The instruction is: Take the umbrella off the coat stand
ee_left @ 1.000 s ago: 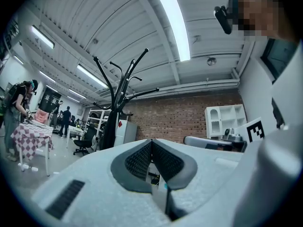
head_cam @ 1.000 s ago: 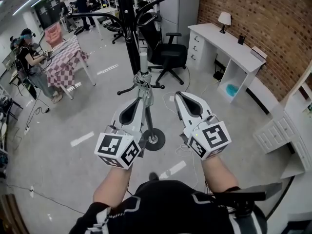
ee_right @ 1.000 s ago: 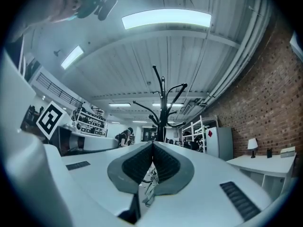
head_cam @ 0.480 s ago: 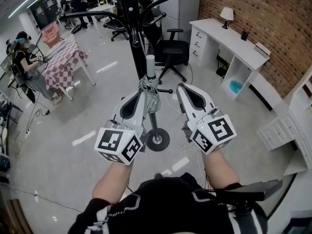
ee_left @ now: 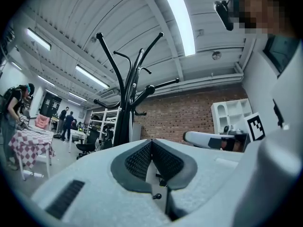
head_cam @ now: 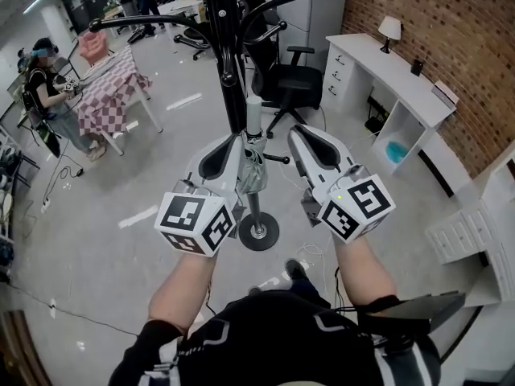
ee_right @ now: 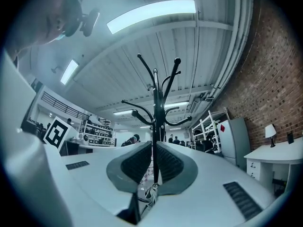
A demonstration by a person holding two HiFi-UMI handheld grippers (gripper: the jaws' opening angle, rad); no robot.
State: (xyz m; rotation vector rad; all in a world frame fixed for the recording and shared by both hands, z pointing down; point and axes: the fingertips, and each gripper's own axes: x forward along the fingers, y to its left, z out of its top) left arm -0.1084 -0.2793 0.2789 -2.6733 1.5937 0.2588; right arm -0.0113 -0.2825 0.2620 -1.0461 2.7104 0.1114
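With left gripper (head_cam: 235,137) fingers pressed together & right gripper (head_cam: 296,131) fingers a crack apart, neither holds the umbrella (head_cam: 253,163), upright by the coat stand (head_cam: 229,71) btwn them, so we risk knocking it or tipping the stand if it snags.

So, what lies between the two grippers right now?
In the head view, the folded grey umbrella, close by the coat stand, shows between the left gripper and the right gripper.

no legible text, labels or numbers anywhere
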